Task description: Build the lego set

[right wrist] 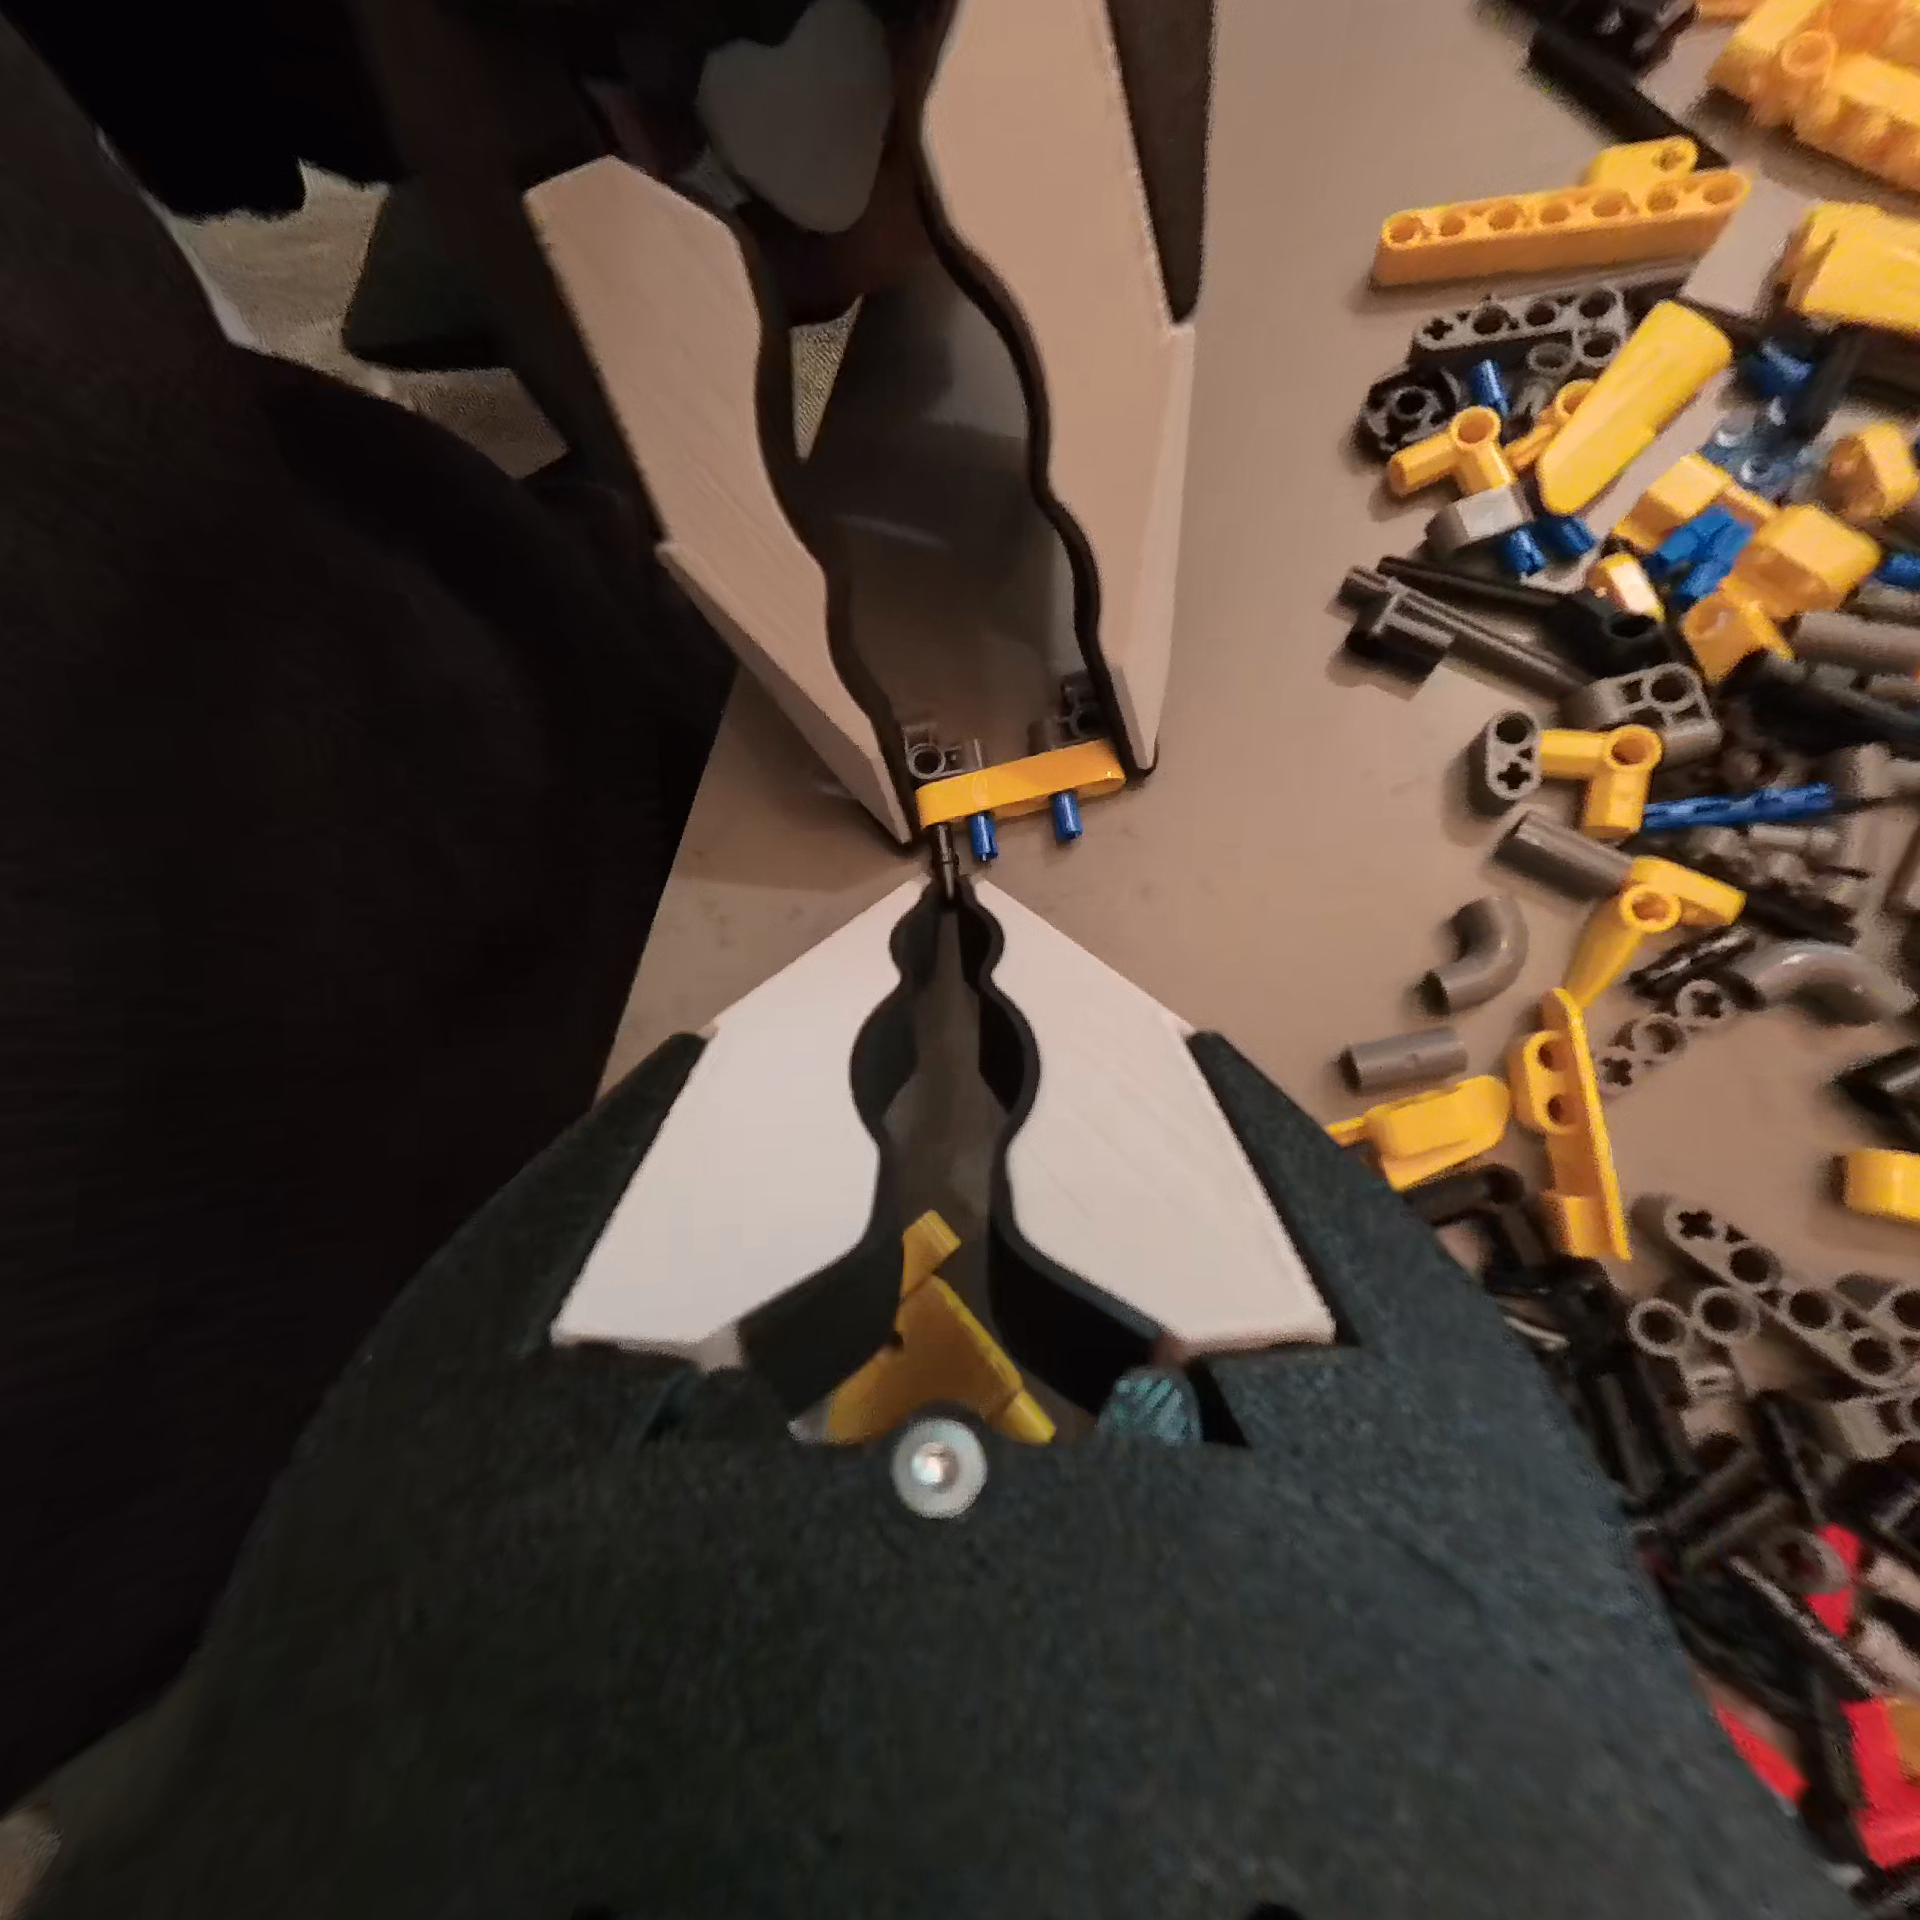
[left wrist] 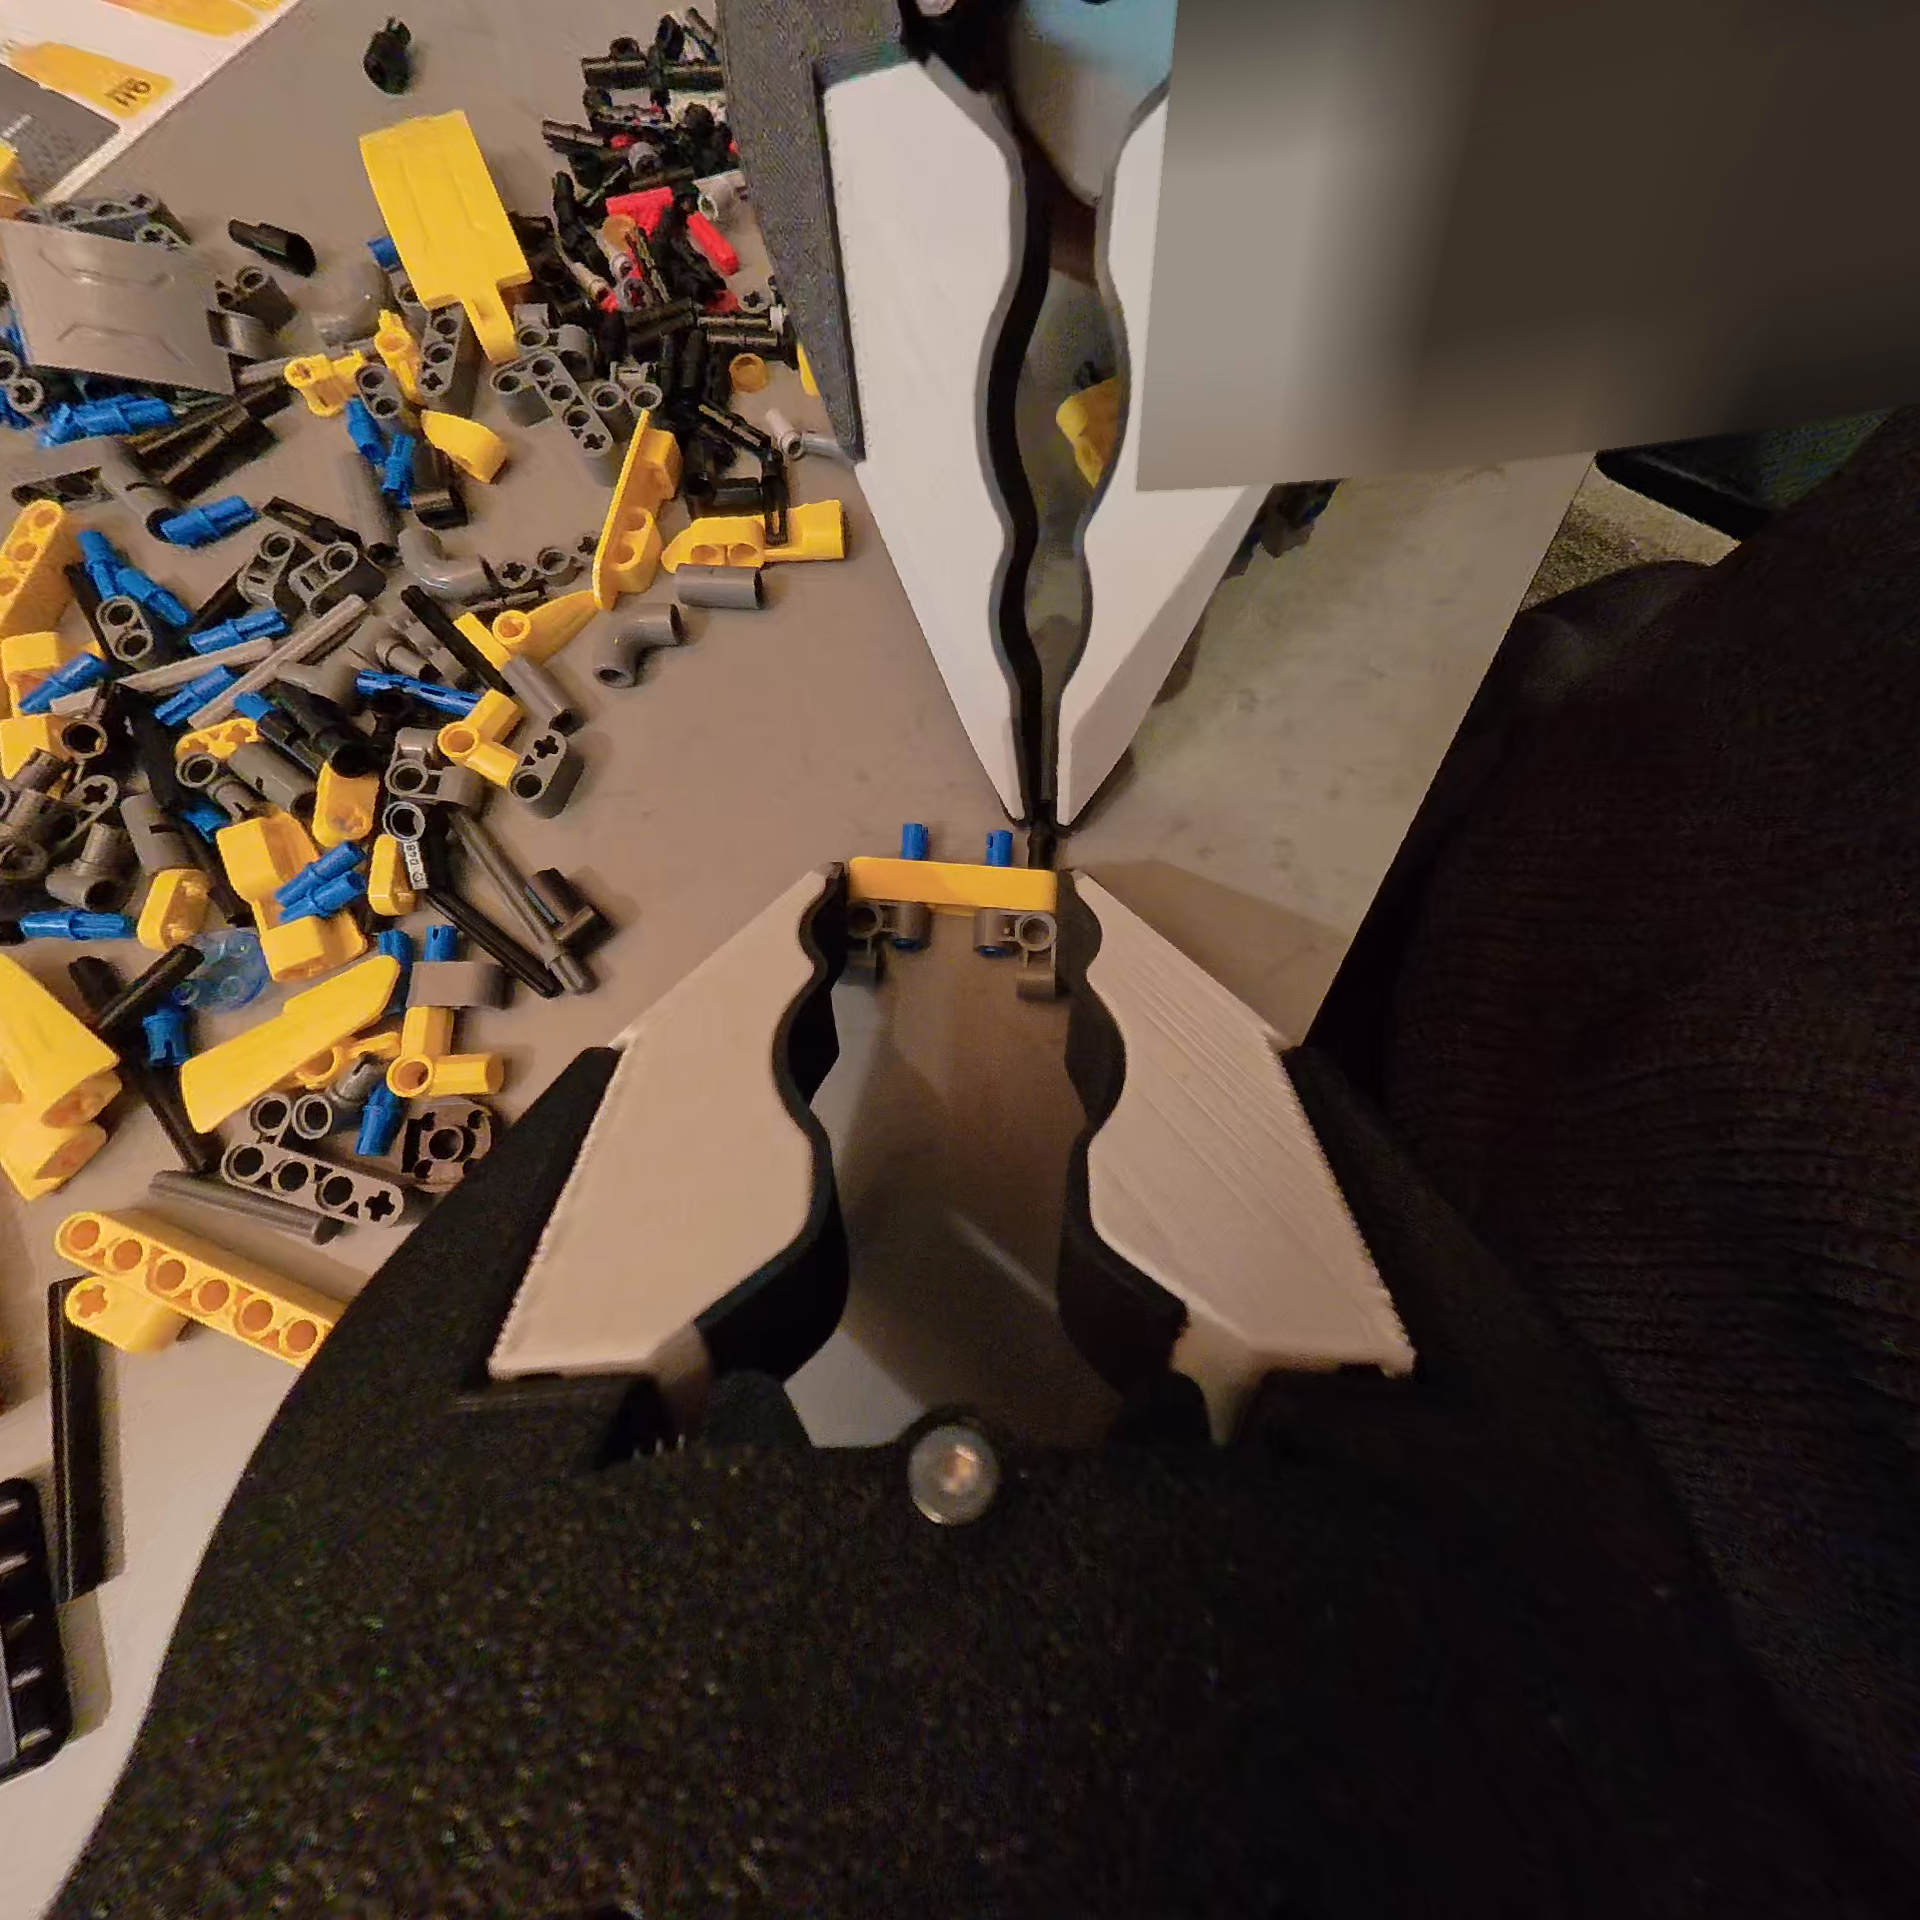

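Two grippers meet nose to nose above the table [left wrist: 727,790] — the left gripper [left wrist: 953,896] clamps a yellow beam [left wrist: 951,883], the right gripper [right wrist: 948,881] pinches a black pin [right wrist: 943,847] at its end hole — any tilt could jam or drop it into the parts pile [left wrist: 312,623].

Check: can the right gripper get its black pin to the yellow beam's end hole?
Probably yes: the right gripper holds the black pin right at the yellow beam, nothing between them.
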A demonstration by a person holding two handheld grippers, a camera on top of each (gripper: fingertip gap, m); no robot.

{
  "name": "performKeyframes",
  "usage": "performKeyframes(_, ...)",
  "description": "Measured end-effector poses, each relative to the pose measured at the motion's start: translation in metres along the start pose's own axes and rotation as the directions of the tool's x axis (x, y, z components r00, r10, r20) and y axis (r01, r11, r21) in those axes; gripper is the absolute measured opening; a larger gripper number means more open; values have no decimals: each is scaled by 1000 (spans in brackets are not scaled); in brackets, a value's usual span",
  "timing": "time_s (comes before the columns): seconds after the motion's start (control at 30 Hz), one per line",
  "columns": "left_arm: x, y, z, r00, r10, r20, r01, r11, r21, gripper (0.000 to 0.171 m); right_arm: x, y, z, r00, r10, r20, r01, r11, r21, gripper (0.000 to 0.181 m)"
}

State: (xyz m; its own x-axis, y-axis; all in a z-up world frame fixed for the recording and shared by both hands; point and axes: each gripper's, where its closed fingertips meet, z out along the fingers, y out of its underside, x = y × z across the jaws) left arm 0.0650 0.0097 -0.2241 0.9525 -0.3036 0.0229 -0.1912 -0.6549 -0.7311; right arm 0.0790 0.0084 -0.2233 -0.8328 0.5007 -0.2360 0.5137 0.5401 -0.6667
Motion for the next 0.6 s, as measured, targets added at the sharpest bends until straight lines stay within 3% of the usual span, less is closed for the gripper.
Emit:
performKeyframes(0.17, 0, 0, 0, 1000, -1, 3, 1, 1000, 2, 40, 0, -2, 0, 965, 241, 101, -247, 967, 55, 1)
performKeyframes(0.27, 0, 0, 0, 1000, -2, 4, 2, 1000, 2, 40, 0, -2, 0, 959, 265, 98, -271, 961, 58, 1)
performKeyframes(0.47, 0, 0, 0, 1000, -8, 5, 8, 1000, 3, 40, 0, -2, 1, 997, -32, -70, 34, 999, 21, 1)
performKeyframes(0.6, -1, 0, 0, 1000, -8, 9, 8, 1000, 6, 40, 0, -2, 2, 926, -311, -213, 294, 950, -107, 1)
